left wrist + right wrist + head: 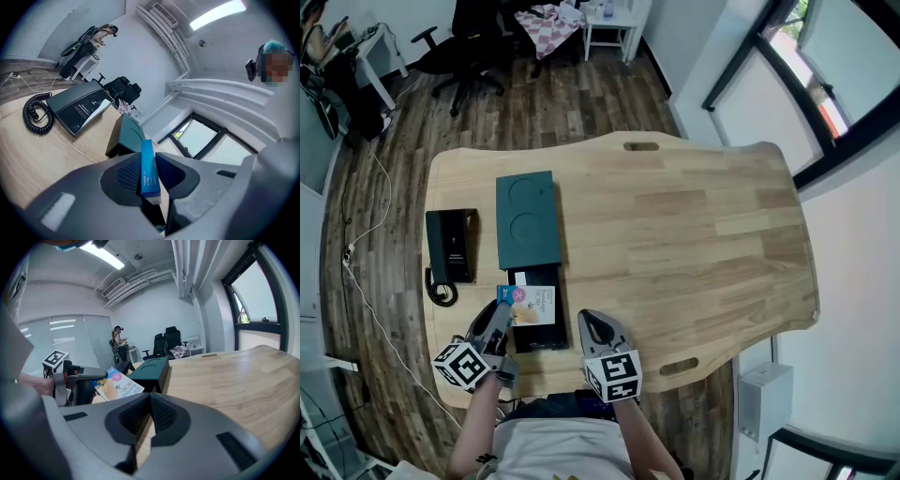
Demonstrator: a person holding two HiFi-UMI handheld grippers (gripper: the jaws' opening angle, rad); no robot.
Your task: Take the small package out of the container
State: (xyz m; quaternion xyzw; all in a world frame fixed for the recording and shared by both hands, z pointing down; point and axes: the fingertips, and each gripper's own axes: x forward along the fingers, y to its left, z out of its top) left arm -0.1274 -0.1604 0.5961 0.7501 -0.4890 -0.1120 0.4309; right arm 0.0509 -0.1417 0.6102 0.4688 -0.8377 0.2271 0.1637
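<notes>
Head view: finds the small package [528, 305] at 7 o'clock on the tabletop [694, 234], tipped up over the black container [546, 338] and not yet clear of it. Shows the left tool [499, 312] clamped on the package's blue edge from 9 o'clock, biting only a narrow strip near one corner. Shows the right tool [596, 324] at 3 o'clock of the container, pressed together on nothing, apart from package and container alike. Places the teal cover [525, 220] at 12 o'clock, right against the container, and the black phone [450, 246] with its coiled cord [441, 292] at 10 o'clock, near the left tool.

Risks, as judged from here: could pivot or slide out of so thin a pinch if lifted fast, dropping back into the container; could drag the unsteadied container along by catching on a wall; could brush the cord if carried off toward 9 o'clock; could crease the thin pack if squeezed harder
</notes>
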